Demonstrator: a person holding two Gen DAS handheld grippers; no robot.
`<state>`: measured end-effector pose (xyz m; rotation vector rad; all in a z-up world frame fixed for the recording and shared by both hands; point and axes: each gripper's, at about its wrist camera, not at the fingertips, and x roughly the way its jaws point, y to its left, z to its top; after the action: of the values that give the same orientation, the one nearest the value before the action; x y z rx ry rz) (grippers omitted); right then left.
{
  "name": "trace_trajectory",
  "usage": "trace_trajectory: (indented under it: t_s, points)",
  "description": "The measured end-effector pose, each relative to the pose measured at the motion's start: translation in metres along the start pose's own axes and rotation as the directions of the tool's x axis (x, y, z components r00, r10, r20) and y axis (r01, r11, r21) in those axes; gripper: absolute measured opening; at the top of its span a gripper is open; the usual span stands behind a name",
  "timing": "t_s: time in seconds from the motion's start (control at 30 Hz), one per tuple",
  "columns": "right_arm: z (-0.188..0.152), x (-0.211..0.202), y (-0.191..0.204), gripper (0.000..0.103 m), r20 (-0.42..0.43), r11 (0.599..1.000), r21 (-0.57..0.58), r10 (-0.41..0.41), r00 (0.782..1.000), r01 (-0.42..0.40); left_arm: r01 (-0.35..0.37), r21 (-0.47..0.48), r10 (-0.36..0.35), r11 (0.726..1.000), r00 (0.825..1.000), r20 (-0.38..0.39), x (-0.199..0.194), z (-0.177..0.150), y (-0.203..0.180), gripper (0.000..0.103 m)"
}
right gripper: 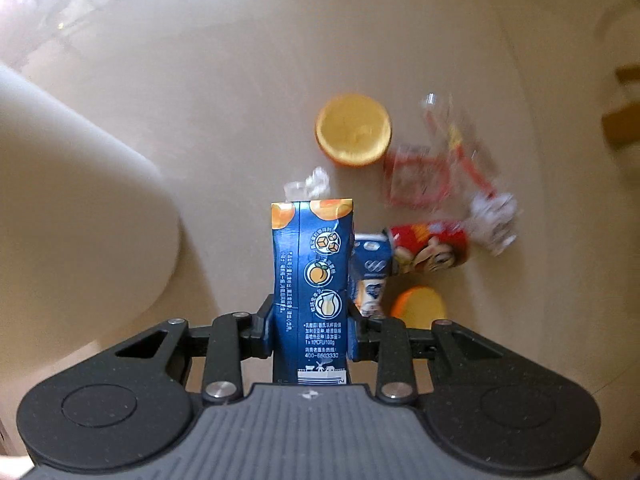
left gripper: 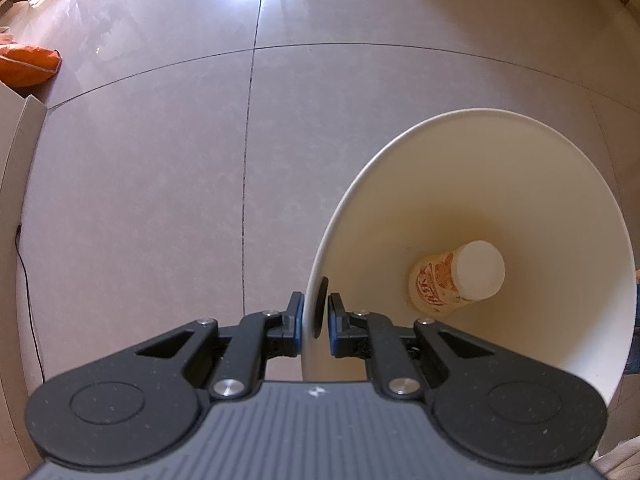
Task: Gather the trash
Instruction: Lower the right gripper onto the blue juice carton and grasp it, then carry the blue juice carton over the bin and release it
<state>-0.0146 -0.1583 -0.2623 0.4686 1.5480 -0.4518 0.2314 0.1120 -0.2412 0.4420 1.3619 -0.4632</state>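
My left gripper (left gripper: 316, 308) points down and is shut on the rim of a white trash bin (left gripper: 560, 220). A printed paper cup (left gripper: 460, 280) lies at the bin's bottom. In the right wrist view my right gripper (right gripper: 310, 320) is shut on a blue juice carton (right gripper: 312, 248), held above the floor. Below it lie an orange half (right gripper: 353, 130), a second orange piece (right gripper: 420, 306), a small blue carton (right gripper: 372, 276), a red printed wrapper (right gripper: 432, 246), a clear wrapper with red print (right gripper: 424, 176) and a scrap of crumpled clear plastic (right gripper: 308, 184). The bin's wall (right gripper: 80, 200) fills the left.
Glossy tile floor (left gripper: 160, 180) spreads ahead of the bin. An orange bag (left gripper: 28, 66) and a pale box edge (left gripper: 20, 140) sit at the far left, with a black cable (left gripper: 28, 280) beside them. Cardboard boxes (right gripper: 624, 120) stand at the right edge.
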Motion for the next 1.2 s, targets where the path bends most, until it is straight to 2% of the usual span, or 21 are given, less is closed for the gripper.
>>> trace_trajectory:
  t_s: [0.17,0.33,0.47,0.63,0.7,0.73,0.77,0.8,0.9,1.03,1.2]
  points:
    - [0.004,-0.073,0.015,0.036,0.089,0.995,-0.09,0.058,0.994,-0.05,0.006,-0.003,-0.006,1.0,1.0,0.001,0.0,0.0,0.002,0.01]
    - [0.004,-0.125,0.055,0.036,0.151,0.971,-0.19,0.178,0.972,-0.148,0.012,-0.01,-0.012,1.0,1.0,0.0,0.001,0.0,0.006,0.01]
    - [0.0,-0.138,0.095,0.036,0.157,0.94,-0.278,0.248,0.956,-0.199,-0.012,0.001,0.012,1.0,1.0,-0.002,0.003,0.0,0.005,0.01]
    - [-0.007,-0.124,0.137,0.037,0.15,0.908,-0.376,0.255,0.955,-0.183,-0.012,0.007,0.012,1.0,1.0,-0.001,0.003,0.0,0.0,0.01]
    - [-0.01,-0.127,0.151,0.044,0.16,0.894,-0.411,0.263,0.951,-0.178,-0.012,0.007,0.012,1.0,1.0,0.002,0.003,0.0,0.0,0.01]
    - [-0.013,-0.131,0.156,0.05,0.164,0.89,-0.422,0.265,0.95,-0.176,-0.012,0.007,0.012,1.0,1.0,0.001,0.003,-0.001,0.0,0.01]
    - [-0.014,-0.131,0.158,0.057,0.169,0.888,-0.426,0.267,0.949,-0.174,-0.012,0.008,0.012,1.0,1.0,0.002,0.004,-0.001,-0.001,0.01]
    - [-0.014,-0.131,0.158,0.058,0.175,0.888,-0.425,0.27,0.947,-0.175,-0.013,0.01,0.013,1.0,1.0,0.002,0.004,-0.001,-0.001,0.01]
    - [-0.012,-0.133,0.151,0.059,0.192,0.894,-0.415,0.267,0.944,-0.169,-0.017,0.009,0.017,1.0,1.0,0.004,0.005,-0.002,0.0,0.01]
    - [-0.009,-0.13,0.126,0.064,0.227,0.918,-0.366,0.245,0.943,-0.151,-0.013,0.004,0.013,1.0,1.0,0.003,0.005,-0.003,0.0,0.01]
    - [-0.004,-0.114,0.088,0.065,0.243,0.95,-0.284,0.203,0.948,-0.13,-0.014,0.006,0.014,1.0,1.0,0.003,0.004,-0.002,-0.001,0.01]
